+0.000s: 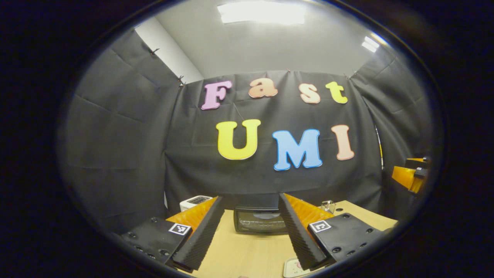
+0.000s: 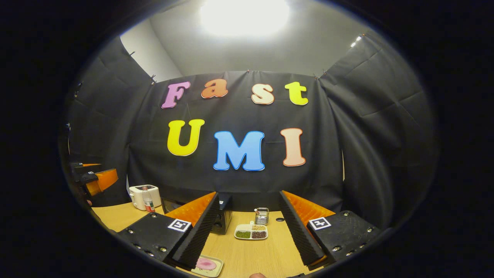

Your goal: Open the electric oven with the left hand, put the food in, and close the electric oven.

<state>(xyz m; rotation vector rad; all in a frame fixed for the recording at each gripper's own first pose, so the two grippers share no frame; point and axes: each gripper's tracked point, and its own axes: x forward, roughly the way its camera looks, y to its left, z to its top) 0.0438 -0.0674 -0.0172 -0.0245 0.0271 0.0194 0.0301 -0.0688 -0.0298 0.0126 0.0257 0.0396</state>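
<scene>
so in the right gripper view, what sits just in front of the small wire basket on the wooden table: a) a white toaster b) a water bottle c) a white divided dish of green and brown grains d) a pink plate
c: the white divided dish of green and brown grains lies directly before the small wire basket on the wooden table.

We are looking at black cloth walls [image 2: 247, 185] closing in the booth on three sides, while a white wall [image 1: 170, 58] is showing above the cloth at the left. Ceiling lights [image 2: 244, 15] are glaring overhead, and a light wooden table [image 2: 247, 255] is reaching toward the back cloth
</scene>
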